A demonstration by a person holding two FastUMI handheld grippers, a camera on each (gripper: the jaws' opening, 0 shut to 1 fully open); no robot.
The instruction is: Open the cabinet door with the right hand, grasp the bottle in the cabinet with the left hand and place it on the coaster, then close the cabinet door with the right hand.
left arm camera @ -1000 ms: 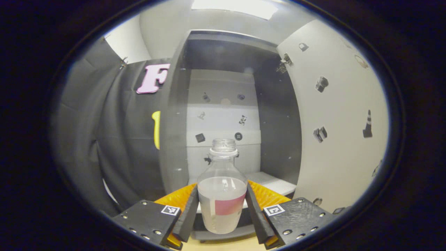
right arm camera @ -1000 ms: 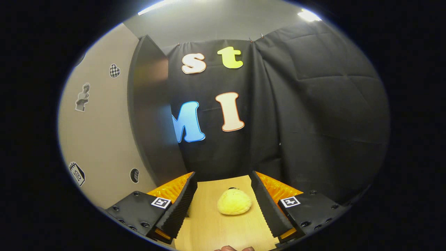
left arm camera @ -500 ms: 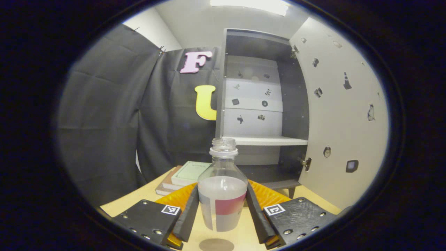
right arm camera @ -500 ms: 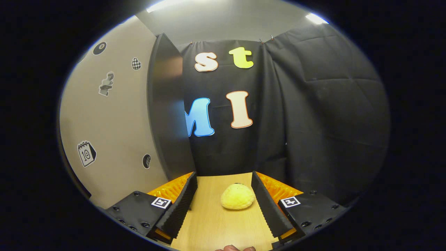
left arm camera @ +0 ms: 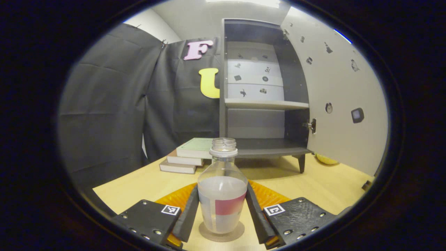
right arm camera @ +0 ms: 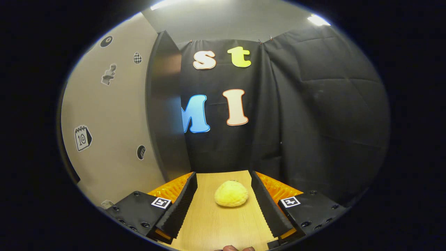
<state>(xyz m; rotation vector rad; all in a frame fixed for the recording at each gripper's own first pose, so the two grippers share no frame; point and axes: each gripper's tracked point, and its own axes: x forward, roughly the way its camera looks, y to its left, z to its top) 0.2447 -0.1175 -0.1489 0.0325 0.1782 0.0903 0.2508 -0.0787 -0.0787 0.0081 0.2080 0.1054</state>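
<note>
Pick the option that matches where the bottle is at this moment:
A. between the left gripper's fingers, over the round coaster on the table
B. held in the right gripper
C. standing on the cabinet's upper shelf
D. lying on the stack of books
A: in the left gripper view the bottle stands between the left gripper fingers, its base at the coaster on the table.

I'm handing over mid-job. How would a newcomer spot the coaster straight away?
Start at the open cabinet at the back of the table, then come forward past the books to the left gripper. The coaster is the flat round brown disc under the bottle held between its fingers. It is the only round, flat thing there, darker than the pale wood.
</note>
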